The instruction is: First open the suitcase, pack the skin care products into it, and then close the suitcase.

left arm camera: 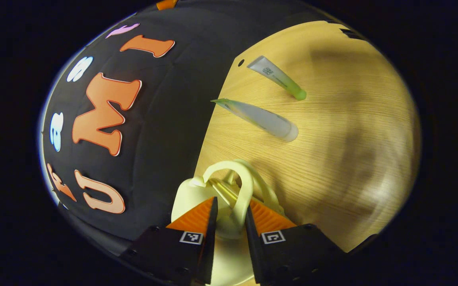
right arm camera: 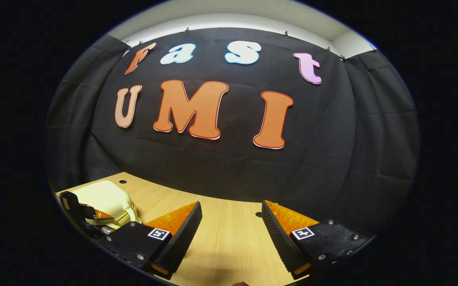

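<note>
A small pale yellow suitcase (left arm camera: pixel 191 194) stands on the wooden table (left arm camera: pixel 340 167) in the left gripper view. My left gripper (left arm camera: pixel 231 206) is shut on its looped handle (left arm camera: pixel 229 169), which fills the gap between the fingers. Farther along the table lie two skin care tubes: a pale tube with a green cap (left arm camera: pixel 278 77) and a longer translucent tube (left arm camera: pixel 259 119). In the right gripper view my right gripper (right arm camera: pixel 231 214) hovers open over the table (right arm camera: pixel 229 250) with nothing between its fingers. The suitcase (right arm camera: pixel 101 196) sits at its far left with the left gripper (right arm camera: pixel 80 212) at it.
The booth's black cloth wall (right arm camera: pixel 229 167) runs close behind the table's back edge. A small round hole (left arm camera: pixel 241 62) marks the tabletop near the tubes. Bare wood stretches to the right of the tubes and in front of the right gripper.
</note>
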The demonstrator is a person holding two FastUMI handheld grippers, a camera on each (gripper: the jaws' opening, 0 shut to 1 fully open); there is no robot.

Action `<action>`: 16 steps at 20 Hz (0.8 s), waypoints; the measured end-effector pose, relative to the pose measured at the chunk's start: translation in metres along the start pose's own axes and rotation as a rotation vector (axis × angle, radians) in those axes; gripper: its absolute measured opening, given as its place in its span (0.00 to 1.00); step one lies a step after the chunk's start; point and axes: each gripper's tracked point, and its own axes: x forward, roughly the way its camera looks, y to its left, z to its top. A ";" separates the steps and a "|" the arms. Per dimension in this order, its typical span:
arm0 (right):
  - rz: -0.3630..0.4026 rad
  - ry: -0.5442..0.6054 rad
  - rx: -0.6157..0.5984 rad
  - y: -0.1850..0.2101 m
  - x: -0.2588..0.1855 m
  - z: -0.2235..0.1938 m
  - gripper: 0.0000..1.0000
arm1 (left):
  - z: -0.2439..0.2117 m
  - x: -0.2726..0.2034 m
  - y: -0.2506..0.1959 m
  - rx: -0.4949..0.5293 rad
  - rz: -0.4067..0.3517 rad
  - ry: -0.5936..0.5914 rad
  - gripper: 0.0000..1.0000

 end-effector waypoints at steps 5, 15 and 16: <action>-0.002 0.014 -0.016 0.004 -0.001 -0.004 0.95 | 0.003 -0.021 0.032 -0.262 0.004 -0.065 0.05; 0.087 0.038 -0.020 0.063 0.018 0.001 0.96 | -0.075 -0.094 0.205 -0.827 0.230 -0.112 0.04; 0.103 0.042 -0.009 0.075 0.020 0.003 0.96 | -0.088 -0.099 0.218 -0.848 0.252 -0.107 0.04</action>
